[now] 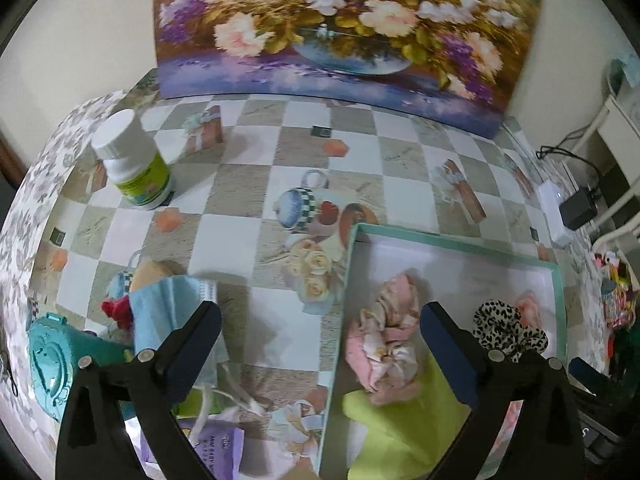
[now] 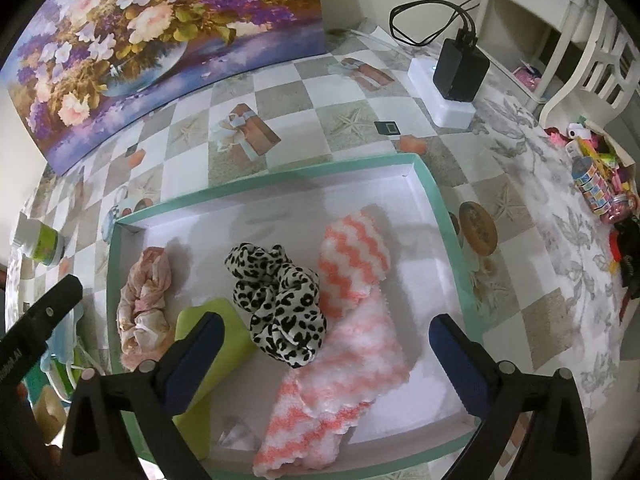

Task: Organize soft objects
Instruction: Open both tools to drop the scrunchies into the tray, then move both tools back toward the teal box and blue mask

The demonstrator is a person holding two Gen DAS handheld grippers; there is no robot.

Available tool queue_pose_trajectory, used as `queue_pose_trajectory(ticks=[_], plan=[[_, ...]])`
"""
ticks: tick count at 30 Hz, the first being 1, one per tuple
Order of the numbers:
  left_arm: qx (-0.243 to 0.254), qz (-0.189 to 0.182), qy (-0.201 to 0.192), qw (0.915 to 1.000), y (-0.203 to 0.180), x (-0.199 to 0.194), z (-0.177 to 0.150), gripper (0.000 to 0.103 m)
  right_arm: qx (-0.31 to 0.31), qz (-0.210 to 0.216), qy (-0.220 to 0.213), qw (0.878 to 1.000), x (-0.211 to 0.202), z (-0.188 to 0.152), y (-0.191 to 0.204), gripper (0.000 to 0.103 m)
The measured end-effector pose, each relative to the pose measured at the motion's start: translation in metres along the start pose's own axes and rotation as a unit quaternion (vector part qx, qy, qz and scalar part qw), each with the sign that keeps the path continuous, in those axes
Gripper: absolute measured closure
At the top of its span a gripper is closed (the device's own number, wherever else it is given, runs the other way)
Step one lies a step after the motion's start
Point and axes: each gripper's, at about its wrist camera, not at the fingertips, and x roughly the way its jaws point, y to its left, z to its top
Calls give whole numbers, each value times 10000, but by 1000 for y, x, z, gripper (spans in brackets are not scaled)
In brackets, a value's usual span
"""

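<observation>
A white tray with a teal rim (image 2: 434,188) holds a pink floral scrunchie (image 2: 146,300), a leopard-print scrunchie (image 2: 280,304), a coral-and-white fluffy cloth (image 2: 352,344) and a lime green cloth (image 2: 204,332). My right gripper (image 2: 326,320) hangs open above the leopard scrunchie and the fluffy cloth, gripping nothing. My left gripper (image 1: 320,308) is open too, straddling the tray's left rim (image 1: 340,320), with the pink scrunchie (image 1: 390,344) just inside its right finger. Left of the tray lie a blue face mask (image 1: 168,308) and a red soft item (image 1: 116,310).
A white bottle with a green label (image 1: 132,164) stands at the far left of the checkered tablecloth. A flower painting (image 1: 340,28) leans on the back wall. A teal case (image 1: 52,360) and a purple wipes pack (image 1: 216,448) lie near the mask. A power strip with a charger (image 2: 452,80) sits at the right.
</observation>
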Motion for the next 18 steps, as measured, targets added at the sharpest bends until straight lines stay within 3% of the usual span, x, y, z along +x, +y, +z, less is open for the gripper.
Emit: queue_pose_trajectory(ticks=[8,18], plan=[[-313,12,206,9993,24,-10,0,3,39,151,-85,9998,-10,1,2,0],[-516,3,-111,9986,61,-49,9,3,-45,353,-399,9986,-37,1,17,0]])
